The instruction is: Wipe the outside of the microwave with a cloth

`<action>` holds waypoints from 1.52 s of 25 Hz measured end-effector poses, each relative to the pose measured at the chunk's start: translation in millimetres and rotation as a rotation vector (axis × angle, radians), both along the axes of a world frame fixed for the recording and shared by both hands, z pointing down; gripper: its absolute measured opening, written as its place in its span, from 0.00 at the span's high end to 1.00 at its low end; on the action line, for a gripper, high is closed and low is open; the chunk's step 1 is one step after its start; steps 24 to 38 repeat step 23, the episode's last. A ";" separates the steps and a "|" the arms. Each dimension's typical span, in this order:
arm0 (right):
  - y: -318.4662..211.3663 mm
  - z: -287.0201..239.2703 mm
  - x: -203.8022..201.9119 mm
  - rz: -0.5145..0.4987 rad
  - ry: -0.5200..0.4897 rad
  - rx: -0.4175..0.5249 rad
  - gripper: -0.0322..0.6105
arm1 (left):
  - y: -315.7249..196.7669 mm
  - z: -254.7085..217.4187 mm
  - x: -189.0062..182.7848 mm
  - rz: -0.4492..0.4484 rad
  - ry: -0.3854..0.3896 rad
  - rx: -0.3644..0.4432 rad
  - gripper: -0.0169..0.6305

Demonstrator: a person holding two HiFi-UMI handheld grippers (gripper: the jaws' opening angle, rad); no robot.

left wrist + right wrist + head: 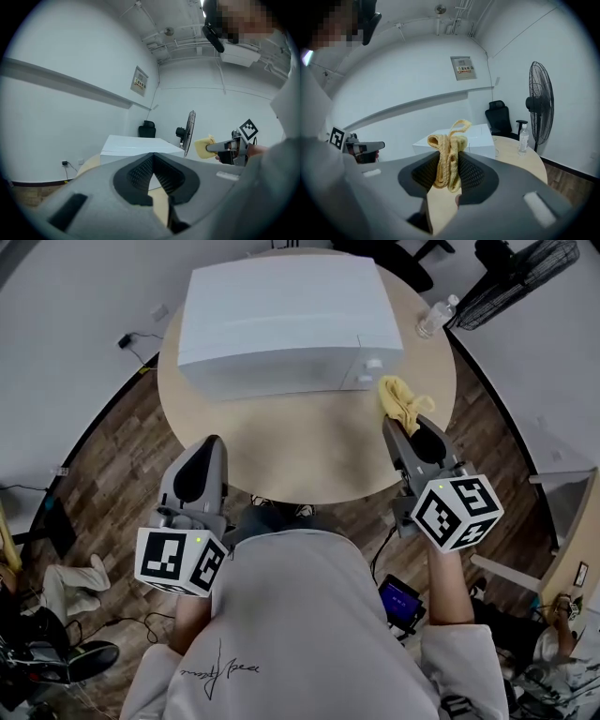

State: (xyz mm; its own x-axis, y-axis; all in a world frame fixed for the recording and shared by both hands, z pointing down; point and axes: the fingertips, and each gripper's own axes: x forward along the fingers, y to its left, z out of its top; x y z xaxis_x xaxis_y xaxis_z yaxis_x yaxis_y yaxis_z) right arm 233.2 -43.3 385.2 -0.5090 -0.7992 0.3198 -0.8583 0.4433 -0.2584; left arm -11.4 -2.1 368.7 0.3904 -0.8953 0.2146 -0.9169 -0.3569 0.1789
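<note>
Right gripper (411,424) clamped on bunched cloth (401,399), ready to wipe microwave (281,324) just ahead; left gripper (206,448) closed, empty, held back.

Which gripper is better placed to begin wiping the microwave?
Right, probably. The right gripper is shut on the yellow cloth near the microwave; the left gripper is shut with nothing in it.

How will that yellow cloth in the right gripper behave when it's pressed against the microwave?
Probably floppy: the cloth bunches in soft folds between the right gripper's jaws. Likely light, since a loose loop stands up unsupported. It should flatten against the microwave.
</note>
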 end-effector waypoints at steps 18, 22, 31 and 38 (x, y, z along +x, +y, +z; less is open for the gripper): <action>11.1 -1.6 -1.6 -0.033 -0.018 0.022 0.76 | 4.4 -8.5 2.7 -0.030 -0.018 0.014 0.99; 13.0 4.5 -1.2 -0.027 -0.016 0.010 0.76 | 6.6 -6.4 7.7 -0.024 -0.020 0.012 0.99; 13.6 5.8 -1.1 -0.026 -0.016 0.007 0.76 | 7.2 -5.3 9.1 -0.021 -0.020 0.009 0.99; 13.6 5.8 -1.1 -0.026 -0.016 0.007 0.76 | 7.2 -5.3 9.1 -0.021 -0.020 0.009 0.99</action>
